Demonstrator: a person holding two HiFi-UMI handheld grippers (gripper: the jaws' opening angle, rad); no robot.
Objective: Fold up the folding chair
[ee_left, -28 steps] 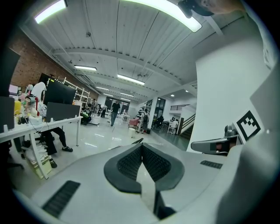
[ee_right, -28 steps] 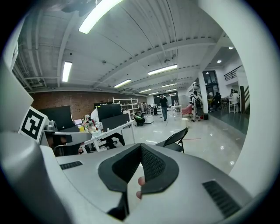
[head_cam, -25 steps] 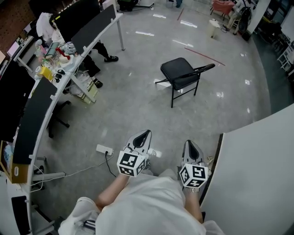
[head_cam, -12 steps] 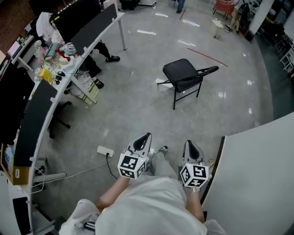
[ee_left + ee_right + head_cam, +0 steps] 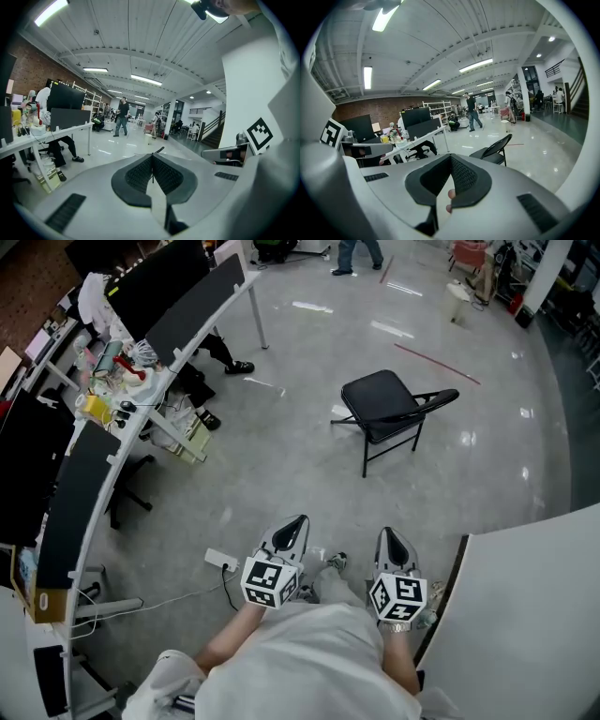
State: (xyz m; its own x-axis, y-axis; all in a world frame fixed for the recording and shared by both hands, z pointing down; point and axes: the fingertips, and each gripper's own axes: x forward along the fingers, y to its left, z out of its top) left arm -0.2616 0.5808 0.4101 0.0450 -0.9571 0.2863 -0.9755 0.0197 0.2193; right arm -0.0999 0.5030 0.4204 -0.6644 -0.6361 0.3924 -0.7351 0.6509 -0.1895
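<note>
- Step in hand, as I judge it: approach. The black metal folding chair stands unfolded on the glossy grey floor, ahead and slightly right, well apart from both grippers.
- Left gripper: jaws pressed together, nothing between them.
- Right gripper: jaws pressed together, empty. The chair shows beyond them in the right gripper view.
- Long curved white tabletop with clutter sits off to the left, not involved.
- Next move likely calls for closing in, spreading the jaws, taking the backrest with one gripper and the seat's front edge with the other, then tipping the seat up.
</note>
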